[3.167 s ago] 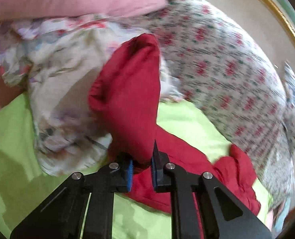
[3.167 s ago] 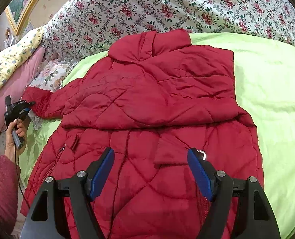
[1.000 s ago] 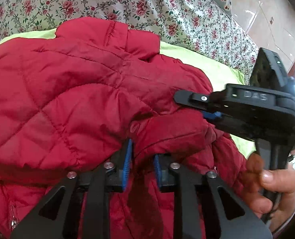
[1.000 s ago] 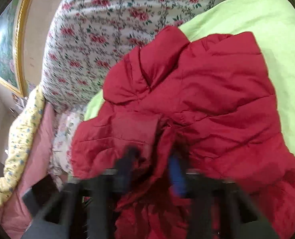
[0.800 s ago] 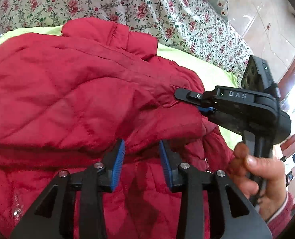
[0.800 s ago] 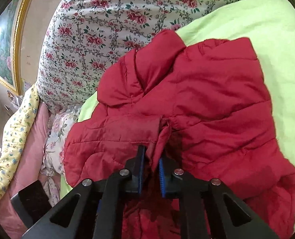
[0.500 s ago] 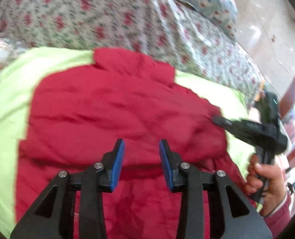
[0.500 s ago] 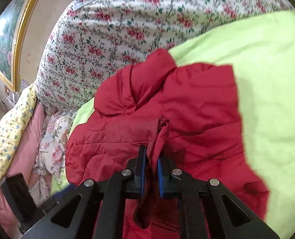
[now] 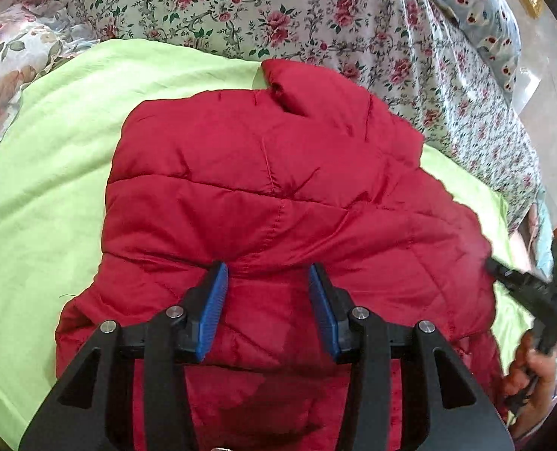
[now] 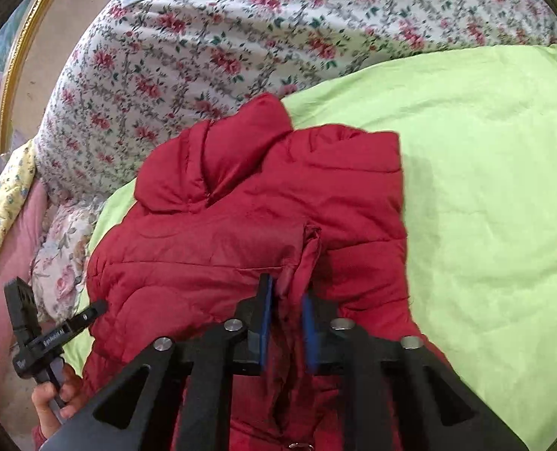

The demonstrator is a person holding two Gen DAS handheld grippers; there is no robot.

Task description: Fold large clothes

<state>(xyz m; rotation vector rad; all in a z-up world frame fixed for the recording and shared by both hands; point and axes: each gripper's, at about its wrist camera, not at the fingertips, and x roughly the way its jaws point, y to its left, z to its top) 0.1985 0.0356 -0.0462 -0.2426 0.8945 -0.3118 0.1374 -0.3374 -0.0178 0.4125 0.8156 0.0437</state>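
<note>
Red quilted jacket (image 9: 278,195) lies partly folded on a lime-green sheet (image 9: 45,158) spread over a bed, its collar (image 9: 301,86) pointing toward a bank of rose-patterned bedding (image 9: 278,7) at the far side. The sleeves are turned in across the body, leaving a compact red block with the green sheet showing on both flanks. A person stands over it with a pair of handheld tongs in each hand. The left tongs (image 9: 269,308) hover above the lower middle of the jacket, their blue pads (image 9: 212,312) apart and gripping nothing, red fabric visible through the gap below them. The right tongs (image 10: 284,327) sit at the jacket's near edge with a raised ridge of the red fabric, a folded-in flap, standing between the blue pads; their jaws are opening, the gap narrow, and the far pad is blurred, so whether the cloth still touches either pad is hard to judge. Seen from the left camera, the right tongs appear at the jacket's right-hand edge, held by the right hand (image 9: 534,376); from the right camera, the left hand (image 10: 52,398) grips the black handle of the left tongs just off the jacket's left edge. Beyond the bed on that side lie a floral pillow (image 10: 64,255), a pink cover (image 10: 0,300) and a yellow flowered cloth (image 10: 0,203), with a gilt picture frame (image 10: 18,49) on the wall behind.
</note>
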